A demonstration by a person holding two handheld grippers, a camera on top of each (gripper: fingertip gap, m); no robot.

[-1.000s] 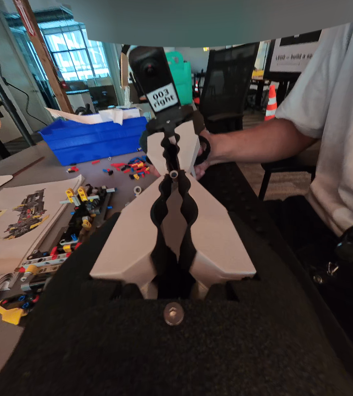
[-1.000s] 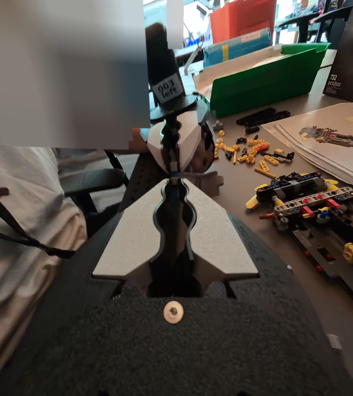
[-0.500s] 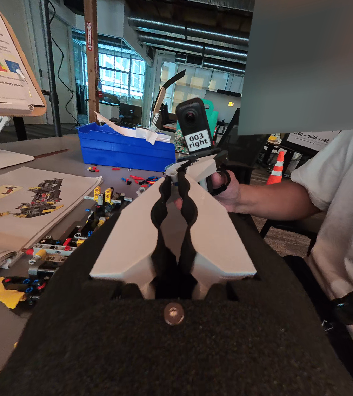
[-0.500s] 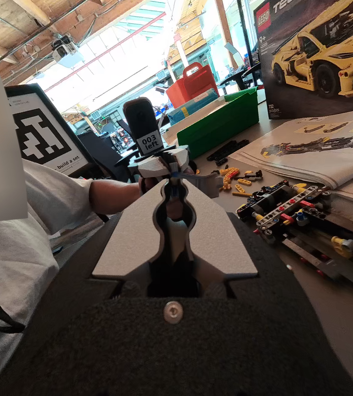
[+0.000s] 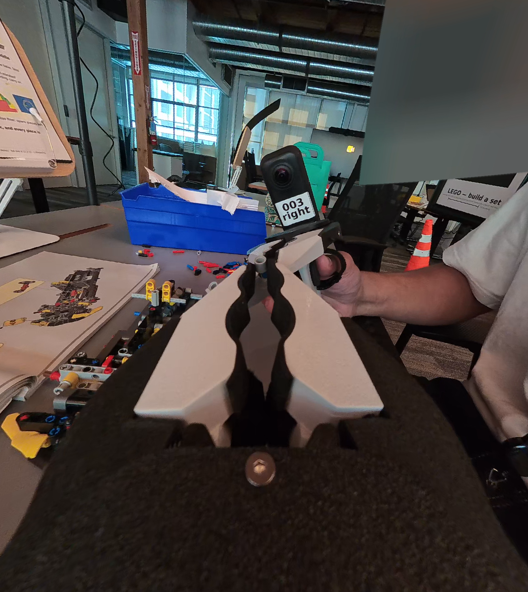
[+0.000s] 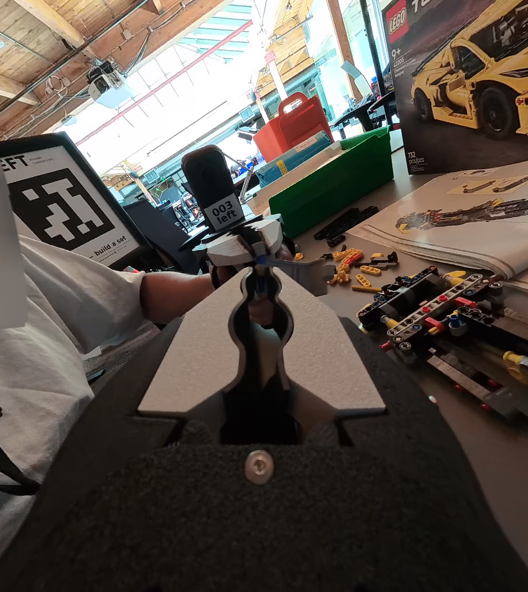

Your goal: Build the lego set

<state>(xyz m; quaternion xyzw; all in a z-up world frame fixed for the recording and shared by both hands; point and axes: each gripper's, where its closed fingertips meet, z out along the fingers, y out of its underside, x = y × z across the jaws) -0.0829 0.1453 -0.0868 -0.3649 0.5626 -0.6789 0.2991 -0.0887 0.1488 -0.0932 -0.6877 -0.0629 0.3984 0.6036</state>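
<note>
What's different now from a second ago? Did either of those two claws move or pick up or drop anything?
Both claws tilted upward: a second ago they pointed down toward the table edge, now they meet tip to tip higher up. The left gripper and right gripper keep pinching the same small grey piece with its blue pin between them; nothing was let go. The half-built model, loose bricks and instruction booklet lie as before.

Blue bin (image 5: 192,224): stands on the table, white paper inside.
Green bin (image 6: 330,189): on the table.
Red bag (image 6: 294,128): behind the green bin.
Orange cone (image 5: 421,246): on the floor behind the person's arm.
Clipboard stand (image 5: 3,105): upper left, tilted.
</note>
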